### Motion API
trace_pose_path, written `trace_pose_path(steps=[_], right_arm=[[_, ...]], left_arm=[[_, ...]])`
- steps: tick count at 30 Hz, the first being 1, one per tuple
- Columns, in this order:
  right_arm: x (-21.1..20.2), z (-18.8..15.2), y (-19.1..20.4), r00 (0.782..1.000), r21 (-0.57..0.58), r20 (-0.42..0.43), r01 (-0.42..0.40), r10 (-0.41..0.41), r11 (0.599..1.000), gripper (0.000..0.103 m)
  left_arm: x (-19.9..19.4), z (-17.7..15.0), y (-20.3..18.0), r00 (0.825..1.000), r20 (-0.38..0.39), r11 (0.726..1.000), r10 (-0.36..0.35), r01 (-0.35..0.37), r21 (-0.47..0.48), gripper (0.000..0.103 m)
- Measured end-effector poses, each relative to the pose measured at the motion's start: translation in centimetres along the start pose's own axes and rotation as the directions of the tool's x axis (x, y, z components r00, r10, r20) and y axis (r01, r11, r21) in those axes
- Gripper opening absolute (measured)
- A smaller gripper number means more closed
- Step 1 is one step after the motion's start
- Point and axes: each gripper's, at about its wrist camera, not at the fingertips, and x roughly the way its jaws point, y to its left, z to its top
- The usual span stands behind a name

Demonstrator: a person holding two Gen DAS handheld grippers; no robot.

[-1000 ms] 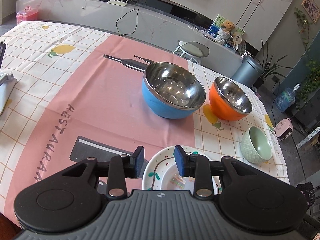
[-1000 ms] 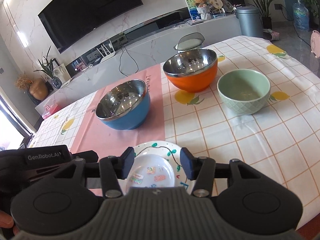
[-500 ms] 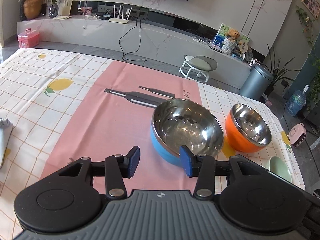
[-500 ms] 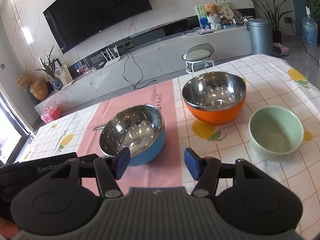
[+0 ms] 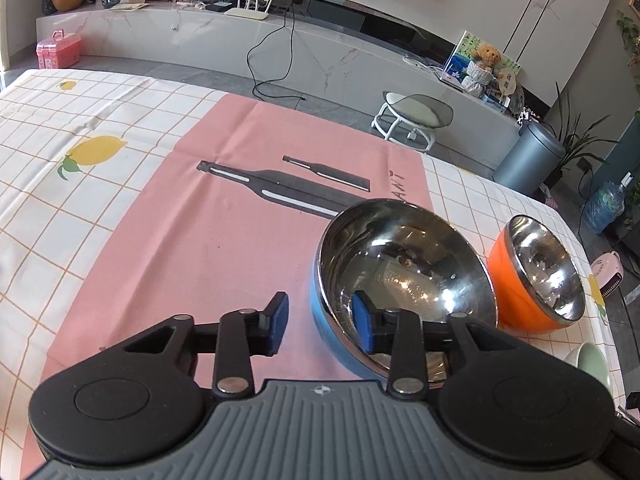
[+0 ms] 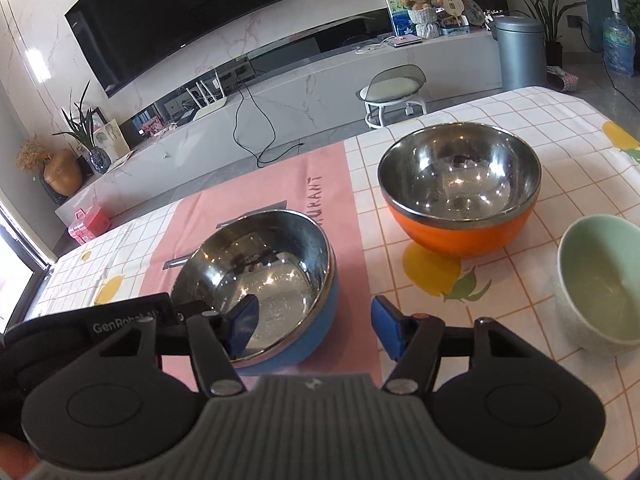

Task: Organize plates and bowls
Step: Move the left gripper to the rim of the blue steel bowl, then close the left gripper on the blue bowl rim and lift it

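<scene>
Gone from both views since the earlier frames: the white painted plate, with the blue bowl (image 5: 404,276) now right at the fingertips instead. Left hand-held gripper (image 5: 320,322) straddling that bowl's near left rim, one pad inside the steel basin, the other outside over the pink cloth (image 5: 208,240); jaws just narrowed, yet spread and pressing nothing. Right hand-held gripper (image 6: 314,328) likewise astride the bowl's right wall, left pad inside, right pad outside; jaws parted, not pinching. Blue bowl upright on the pink cloth on the worktop (image 6: 500,300). Just beyond and to its right, orange bowl (image 6: 460,196), steel-lined, upright on the checked lemon-print covering, near the blue one but whether touching cannot be told. Nearer the right edge, pale green bowl (image 6: 600,284), upright, apart from the orange one. Farther back, printed black cutlery shapes on the cloth.
</scene>
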Motion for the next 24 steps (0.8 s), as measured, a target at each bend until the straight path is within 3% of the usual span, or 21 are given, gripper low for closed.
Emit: trace_pose_path(steps=[5,8,16,24], right_arm=[[0.8,-0.5,-0.2,1.0,0.014,-0.02,-0.019,0.019,1.0,0.041],[0.6,-0.6,-0.1,1.0,0.022,-0.013,-0.027,0.027,0.999,0.026],[-1.4,-0.3,0.0,0.999,0.048,0.004,-0.045,0.044,0.998,0.019],[-7.0,-0.4,-0.1,0.994,0.055,0.064,-0.097,0.093,0.994,0.017]], left_arm=[[0.1,0.0,-0.1,1.0,0.001,0.999,-0.031,0.031,0.009,0.023],[-0.1,0.0,-0.5,1.0,-0.005,1.0,-0.017,0.017,0.018,0.02],[-3.1,-0.2,-0.5,1.0,0.015,1.0,-0.02,0.02,0.011,0.019],[-8.7,-1.4,-1.7,0.998,0.054,0.999,-0.037,0.035,0.027,0.019]])
